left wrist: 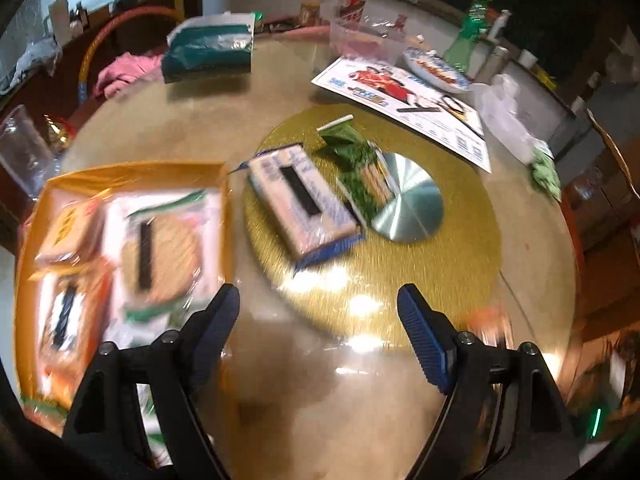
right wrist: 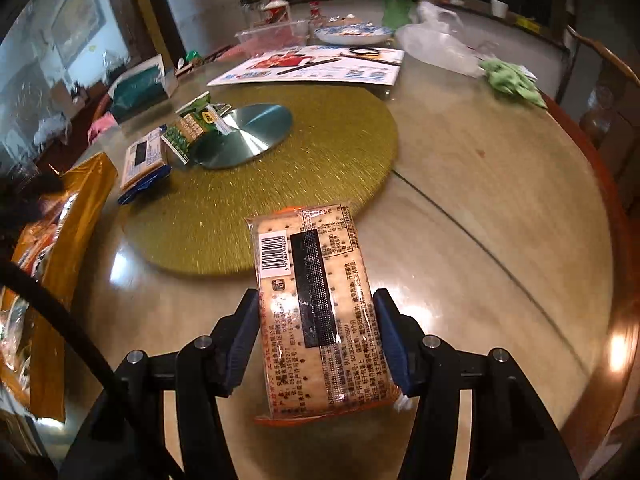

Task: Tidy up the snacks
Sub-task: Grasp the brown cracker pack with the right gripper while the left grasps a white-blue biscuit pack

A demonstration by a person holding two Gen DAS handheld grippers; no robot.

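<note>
Holding: right gripper (right wrist: 316, 336) has its jaws pressed against the two long sides of a cracker packet (right wrist: 318, 308), clear wrap with orange ends, barcode and black strip facing up.
Packet's place: lifted clear above the glossy round tabletop (right wrist: 480, 208), its far end reaching the near edge of the gold turntable mat (right wrist: 320, 152).
Right gripper pose: angled steeply down and forward, fingers running up from the bottom of its view.
Left gripper (left wrist: 318, 316): jaws spread wide with nothing between them, tilted steeply down above bare tabletop at the mat's near edge.
Orange tray (left wrist: 132, 170): just left of the left gripper, holding several wrapped snack packets; the whole view is motion-blurred.
On the mat: a blue-edged cracker packet (left wrist: 304, 204) lies beside a green snack packet (left wrist: 360, 176), which overlaps a silver disc (left wrist: 412, 204) at the mat's centre.
Farther out: a printed poster (left wrist: 404, 100), a blue-patterned plate (left wrist: 436, 70), a teal bag (left wrist: 208, 50), a clear plastic bag (right wrist: 436, 44) and a green cloth (right wrist: 512, 80).
</note>
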